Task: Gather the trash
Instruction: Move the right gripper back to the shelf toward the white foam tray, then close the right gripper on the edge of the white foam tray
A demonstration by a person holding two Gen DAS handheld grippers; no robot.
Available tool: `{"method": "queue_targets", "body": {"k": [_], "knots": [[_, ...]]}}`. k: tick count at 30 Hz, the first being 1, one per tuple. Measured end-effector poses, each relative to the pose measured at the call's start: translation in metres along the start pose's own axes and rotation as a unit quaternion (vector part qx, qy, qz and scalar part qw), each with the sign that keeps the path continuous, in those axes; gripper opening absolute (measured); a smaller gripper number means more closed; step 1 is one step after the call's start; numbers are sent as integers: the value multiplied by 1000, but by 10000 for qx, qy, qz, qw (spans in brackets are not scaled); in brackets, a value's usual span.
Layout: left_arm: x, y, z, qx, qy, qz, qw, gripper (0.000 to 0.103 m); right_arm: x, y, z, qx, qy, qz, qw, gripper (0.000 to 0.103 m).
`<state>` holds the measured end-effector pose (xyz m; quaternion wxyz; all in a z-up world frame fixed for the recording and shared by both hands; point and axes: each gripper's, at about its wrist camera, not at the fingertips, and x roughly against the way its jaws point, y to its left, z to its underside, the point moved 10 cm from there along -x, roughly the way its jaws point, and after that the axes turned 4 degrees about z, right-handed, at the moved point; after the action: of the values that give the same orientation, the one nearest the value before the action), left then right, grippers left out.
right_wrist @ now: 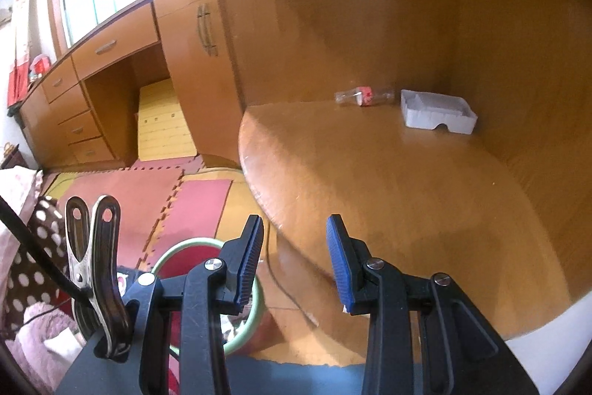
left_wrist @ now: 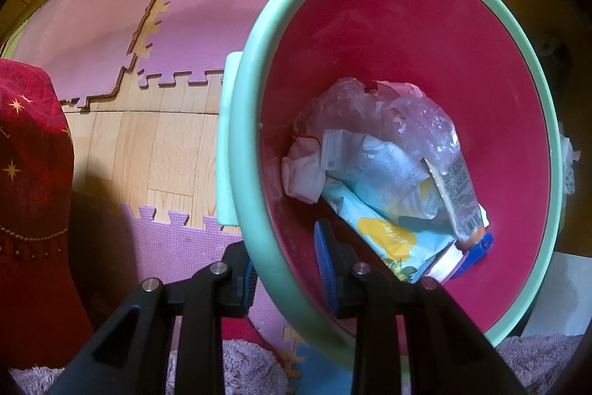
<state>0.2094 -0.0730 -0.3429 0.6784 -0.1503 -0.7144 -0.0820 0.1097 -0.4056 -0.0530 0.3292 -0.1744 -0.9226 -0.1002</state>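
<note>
My left gripper (left_wrist: 286, 265) points straight down and is shut on the mint-green rim (left_wrist: 244, 121) of the red trash bin, one blue pad outside the wall and one inside. The bin holds a crumpled clear plastic bag (left_wrist: 392, 113), a face mask (left_wrist: 384, 169), a light-blue snack wrapper (left_wrist: 392, 236) and a bottle with a blue cap (left_wrist: 462, 195). My right gripper (right_wrist: 296, 261) is open and empty, above the edge of the round wooden table (right_wrist: 370, 180). At the table's far side lie a clear plastic bottle (right_wrist: 364, 96) with a red label and a white tray-like box (right_wrist: 436, 113). The bin's rim (right_wrist: 174, 247) shows below my right fingers.
Pink and purple foam mats (left_wrist: 207, 36) cover part of the wooden floor. Red starred fabric (left_wrist: 29, 173) is at the left. A wooden desk with drawers (right_wrist: 111, 69) stands under a window. A metal clip (right_wrist: 92, 261), polka-dot cloth (right_wrist: 33, 247) and a fluffy rug (left_wrist: 240, 369) are close by.
</note>
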Motion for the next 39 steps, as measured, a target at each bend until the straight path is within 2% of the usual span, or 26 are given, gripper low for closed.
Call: {"method": "queue_targets", "body": {"k": [2,6,20,27,39], "knots": [[0,-1,0,-1,9,-4,10000,30,-5,-5,-7,-47,16,53,10000,37],[0,-2,0,4,17,10,10000,30,-18,-15,-21,-131,46,162,9998,49],[0,-5,0,-32,39,-4,10000,30,-69,-94,-73,-1144,193,754,9904,50],[0,-5,-1,-48,39,-26,10000,30,-93,-125,-83,-1530,342,1126,9812,50],[0,-5,-1,-52,49,-31,10000,30,-129,-170,-104,-2251,585,1490,9611,50]]}}
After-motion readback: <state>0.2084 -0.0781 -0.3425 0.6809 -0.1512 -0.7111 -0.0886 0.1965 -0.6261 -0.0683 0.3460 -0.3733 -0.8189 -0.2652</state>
